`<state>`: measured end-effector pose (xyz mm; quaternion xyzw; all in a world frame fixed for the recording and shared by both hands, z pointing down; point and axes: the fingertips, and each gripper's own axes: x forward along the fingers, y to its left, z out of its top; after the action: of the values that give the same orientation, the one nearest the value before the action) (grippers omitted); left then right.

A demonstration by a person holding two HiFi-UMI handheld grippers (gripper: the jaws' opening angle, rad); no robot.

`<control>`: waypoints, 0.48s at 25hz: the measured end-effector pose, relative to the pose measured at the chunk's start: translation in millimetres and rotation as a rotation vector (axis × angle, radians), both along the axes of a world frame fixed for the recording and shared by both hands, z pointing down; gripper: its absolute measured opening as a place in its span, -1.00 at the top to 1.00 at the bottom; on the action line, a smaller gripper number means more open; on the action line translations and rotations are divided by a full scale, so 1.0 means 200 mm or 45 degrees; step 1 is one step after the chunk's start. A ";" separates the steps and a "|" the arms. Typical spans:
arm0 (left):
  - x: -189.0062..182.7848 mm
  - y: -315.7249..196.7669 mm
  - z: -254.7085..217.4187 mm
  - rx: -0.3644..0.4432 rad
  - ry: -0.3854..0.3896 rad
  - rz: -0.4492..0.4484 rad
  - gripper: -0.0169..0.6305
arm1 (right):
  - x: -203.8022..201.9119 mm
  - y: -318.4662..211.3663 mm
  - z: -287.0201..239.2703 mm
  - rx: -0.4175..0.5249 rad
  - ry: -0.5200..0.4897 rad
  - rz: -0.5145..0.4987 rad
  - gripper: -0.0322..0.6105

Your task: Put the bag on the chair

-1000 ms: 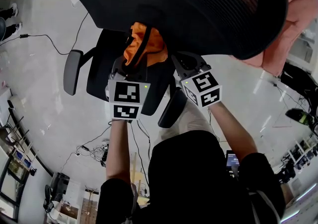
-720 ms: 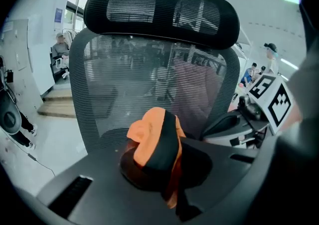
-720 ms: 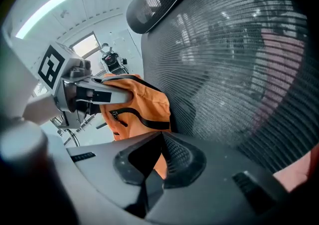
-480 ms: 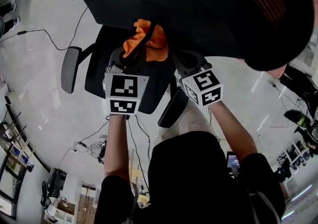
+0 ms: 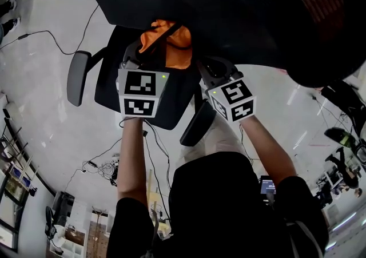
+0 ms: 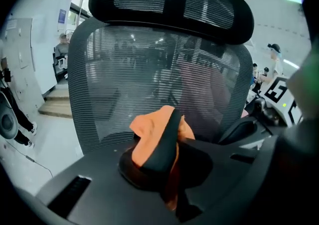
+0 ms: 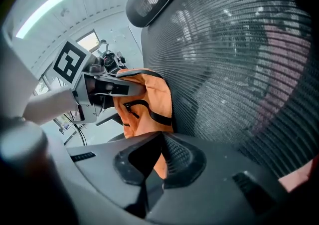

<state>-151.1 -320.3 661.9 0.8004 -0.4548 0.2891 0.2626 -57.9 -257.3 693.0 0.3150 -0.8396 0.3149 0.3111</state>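
Where the pale floor [image 5: 40,108] fills the left of the head view, a thin dark cable [image 5: 57,38] trails across it toward the black chair [image 5: 177,105], whose left-hand armrest [image 5: 76,77] juts out beside the dark seat [image 5: 108,76]. Next along, the left tool [image 5: 150,52] reaches forward and down over the seat, its marker cube [image 5: 142,92] facing the camera. In the left gripper view, the left tool [image 6: 159,169] has its jaws closed on the bag [image 6: 149,129], pinching orange cloth and a broad black strap [image 6: 167,144]. Behind it rise the mesh backrest [image 6: 124,79] and the headrest [image 6: 169,4]. The bag [image 5: 167,42] is bunched between the two tools, above the seat and tucked under the near edge of the backrest [image 5: 229,11]; whether it touches the seat cannot be told. Below it, the other armrest [image 5: 194,124] slants between the two cubes. Further right, the right tool [image 5: 199,63] points the same way, just beside the bag. In the right gripper view, the right tool [image 7: 160,161] has its jaws drawn together with a fold of orange cloth running down between them, so it grips the bag [image 7: 152,99] too. There the left tool [image 7: 130,88] bites the bag's upper edge from the left, and the bag's right side lies close against the backrest [image 7: 234,79]. Both forearms lead back to the person's black top [image 5: 223,205]
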 end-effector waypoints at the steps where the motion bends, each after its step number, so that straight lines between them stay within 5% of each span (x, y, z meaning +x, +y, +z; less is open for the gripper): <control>1: 0.00 0.00 0.01 0.000 0.009 -0.004 0.89 | 0.00 0.00 0.01 -0.001 0.001 -0.001 0.89; 12: -0.06 0.05 0.13 -0.029 0.089 -0.003 0.84 | -0.02 0.07 0.06 -0.023 0.011 -0.017 0.89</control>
<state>-162.3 -309.9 688.7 0.8064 -0.4431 0.2657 0.2876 -62.2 -242.8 704.4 0.3079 -0.8374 0.3191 0.3195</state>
